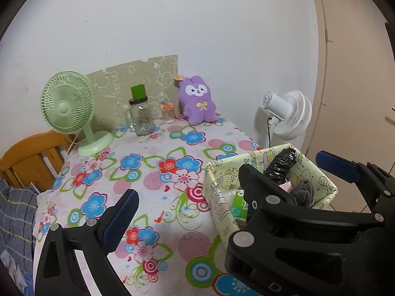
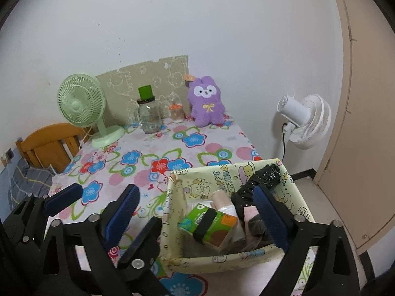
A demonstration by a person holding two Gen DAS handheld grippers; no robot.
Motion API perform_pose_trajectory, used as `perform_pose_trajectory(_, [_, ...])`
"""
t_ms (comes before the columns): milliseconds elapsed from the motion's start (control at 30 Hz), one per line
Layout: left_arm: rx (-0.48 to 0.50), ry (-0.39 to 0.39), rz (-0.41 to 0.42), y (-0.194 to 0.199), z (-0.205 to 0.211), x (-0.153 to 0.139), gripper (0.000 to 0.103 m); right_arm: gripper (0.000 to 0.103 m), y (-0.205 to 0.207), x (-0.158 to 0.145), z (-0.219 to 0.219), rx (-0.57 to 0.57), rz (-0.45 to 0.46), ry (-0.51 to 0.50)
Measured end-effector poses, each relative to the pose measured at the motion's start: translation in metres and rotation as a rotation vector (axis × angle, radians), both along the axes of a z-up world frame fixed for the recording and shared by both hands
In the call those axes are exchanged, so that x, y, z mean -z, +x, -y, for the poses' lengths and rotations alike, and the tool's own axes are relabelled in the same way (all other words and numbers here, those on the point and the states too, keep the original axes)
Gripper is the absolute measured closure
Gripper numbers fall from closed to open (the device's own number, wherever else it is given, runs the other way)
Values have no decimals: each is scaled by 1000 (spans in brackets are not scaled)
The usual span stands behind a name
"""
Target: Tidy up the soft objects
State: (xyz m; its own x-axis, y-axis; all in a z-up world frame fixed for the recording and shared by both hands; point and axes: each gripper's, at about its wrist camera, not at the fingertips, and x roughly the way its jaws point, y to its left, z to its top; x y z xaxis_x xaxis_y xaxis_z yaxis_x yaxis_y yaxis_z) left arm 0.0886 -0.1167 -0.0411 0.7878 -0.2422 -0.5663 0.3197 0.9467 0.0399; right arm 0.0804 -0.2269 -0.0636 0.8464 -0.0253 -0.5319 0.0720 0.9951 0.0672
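1. Legible marks. The cartoon-print box point(image 2: 222, 259) is sitting at the near right corner of the tabletop point(image 2: 148, 153). Its inner far wall is showing "HAPPY" in coloured capitals; the word after it is partly covered and is not reading completely. The green tissue pack point(image 2: 192, 219) is lying inside the box along its left wall and is carrying a printed label and a square code, both too small to read. The purple plush point(image 2: 206, 103) is standing at the far edge of the tabletop, leaning on the wall; the tan tag at its ear is not legible.

2. Obscured items. A black crumpled bag point(image 2: 264, 175) is resting against the far right corner of the box. A grey cloth point(image 1: 302, 192), a beige roll and a pink item are lying under and behind the gripper fingers, so their outlines are cut off. In the left wrist view the left gripper's own right finger is hard to tell from the right gripper's body.

3. Jaws. The right gripper point(image 2: 195, 190) is hovering over the box with its jaws standing wide; the pads are pressing on nothing. The left gripper point(image 2: 117, 203) is hovering just beside it over the flowered cloth, jaws also wide, gripping nothing. The two sets of fingers are overlapping, one finger of each sitting between the other's pair.
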Motion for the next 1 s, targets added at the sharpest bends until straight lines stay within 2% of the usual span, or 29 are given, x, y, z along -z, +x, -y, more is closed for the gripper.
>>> perform_pose_trajectory(633, [-141,-36,100,-41,-70,-26,0,2,-40,-31,-43,-62,95,-35])
perform_pose_trajectory(1000, [-204,-52,140,-55,-101,-37,0,2,-58,-41,-47,-61,135,-47])
